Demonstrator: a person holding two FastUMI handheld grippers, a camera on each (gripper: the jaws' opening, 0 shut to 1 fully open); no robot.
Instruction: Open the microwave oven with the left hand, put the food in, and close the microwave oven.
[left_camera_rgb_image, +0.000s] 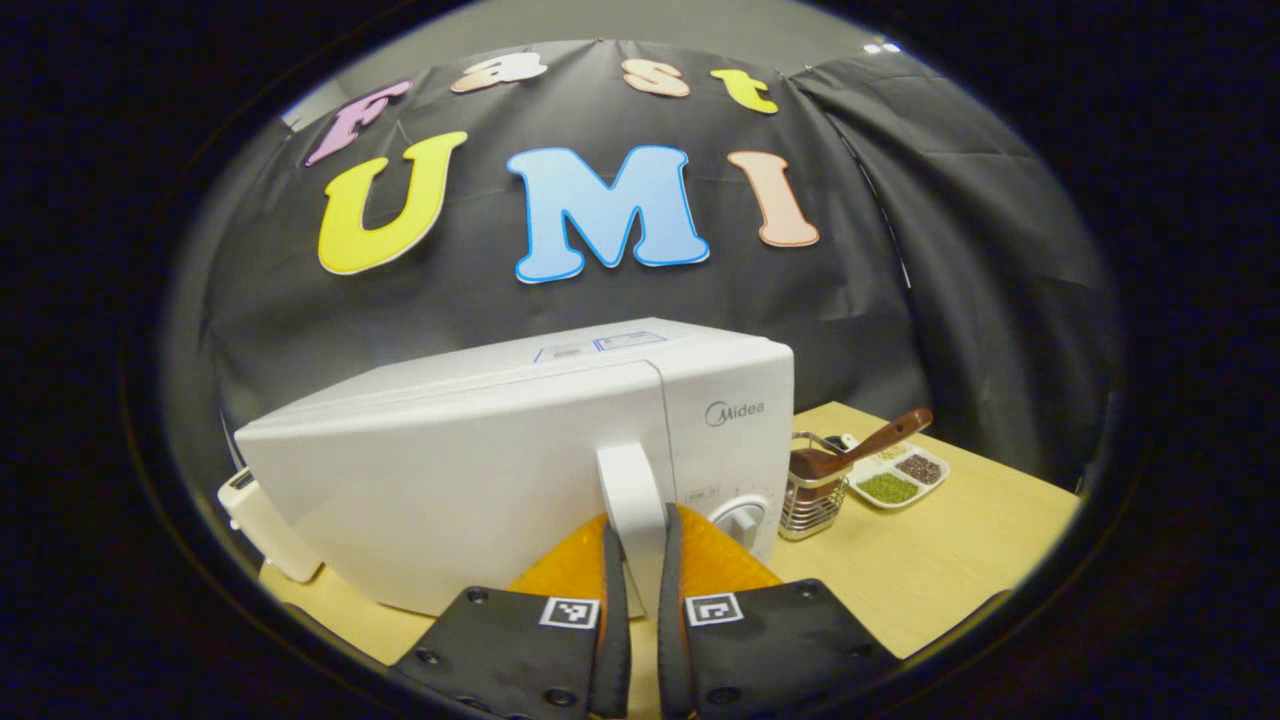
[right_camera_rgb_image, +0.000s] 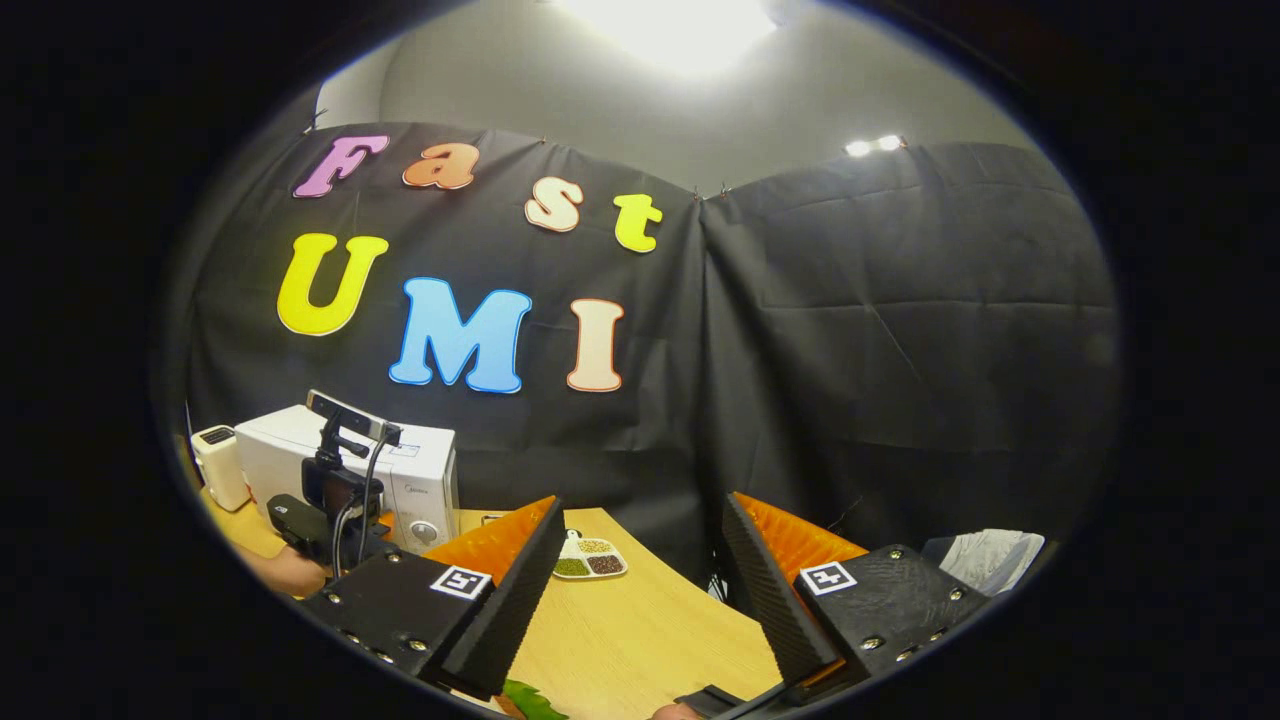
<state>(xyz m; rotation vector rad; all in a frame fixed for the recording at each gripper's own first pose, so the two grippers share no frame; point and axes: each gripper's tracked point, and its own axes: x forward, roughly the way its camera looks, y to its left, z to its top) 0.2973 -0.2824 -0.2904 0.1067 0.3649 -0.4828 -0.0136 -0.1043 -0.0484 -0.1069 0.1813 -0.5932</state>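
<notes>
A white microwave oven (left_camera_rgb_image: 480, 470) stands on the wooden table (left_camera_rgb_image: 930, 570), seen at an angle. My left gripper (left_camera_rgb_image: 640, 520) is shut on its white upright door handle (left_camera_rgb_image: 628, 480), one finger on each side. Whether the door is ajar I cannot tell. In the right gripper view the microwave oven (right_camera_rgb_image: 410, 470) sits far off at the left, with the left gripper (right_camera_rgb_image: 330, 510) and the hand holding it in front of the door. My right gripper (right_camera_rgb_image: 640, 505) hangs open above the table (right_camera_rgb_image: 640, 630), nothing between its fingers. A green leafy bit (right_camera_rgb_image: 530, 700) shows at the bottom edge.
Right of the microwave stand a wire holder (left_camera_rgb_image: 812, 495) with a wooden spoon (left_camera_rgb_image: 870, 440) and a divided dish of grains (left_camera_rgb_image: 897, 478), the dish (right_camera_rgb_image: 590, 558) also in the right gripper view. A small white appliance (left_camera_rgb_image: 265, 525) sits left of the microwave. A pale cloth (right_camera_rgb_image: 985, 555) lies far right.
</notes>
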